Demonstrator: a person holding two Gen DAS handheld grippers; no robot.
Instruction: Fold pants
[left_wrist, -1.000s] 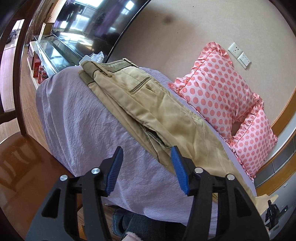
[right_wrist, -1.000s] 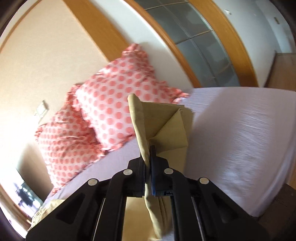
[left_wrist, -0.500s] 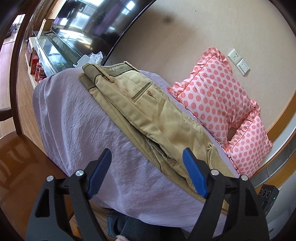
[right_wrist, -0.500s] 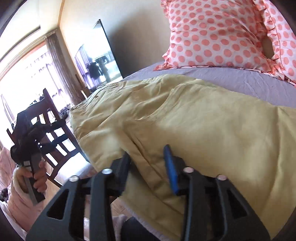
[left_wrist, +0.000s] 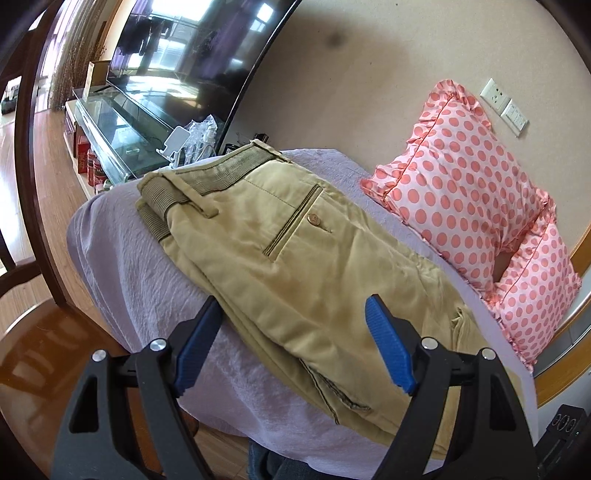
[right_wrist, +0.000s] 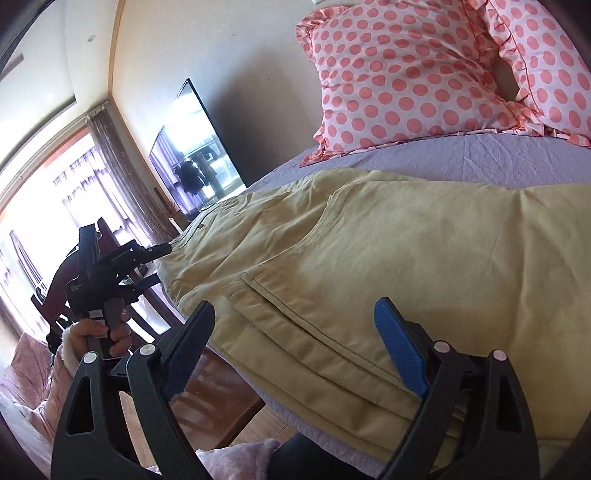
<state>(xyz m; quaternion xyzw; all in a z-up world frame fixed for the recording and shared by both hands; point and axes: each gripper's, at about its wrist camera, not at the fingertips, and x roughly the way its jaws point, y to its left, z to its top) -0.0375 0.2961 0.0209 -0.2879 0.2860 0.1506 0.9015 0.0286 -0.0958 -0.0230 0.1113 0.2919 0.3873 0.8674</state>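
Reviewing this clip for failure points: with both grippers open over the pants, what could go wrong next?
1. The khaki pants lie stacked in layers near the bed edge; a pinch by the right gripper may catch only the top layer.
2. The left gripper tugging could drag the pants off the purple sheet.

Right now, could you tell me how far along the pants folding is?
Done: the khaki pants lie on the purple bed cover with one leg stacked on the other, waistband toward the TV. In hand: nothing; the left gripper and right gripper are both open at the near edge of the pants. Left: the pants lie at full length, so the crosswise folds remain.
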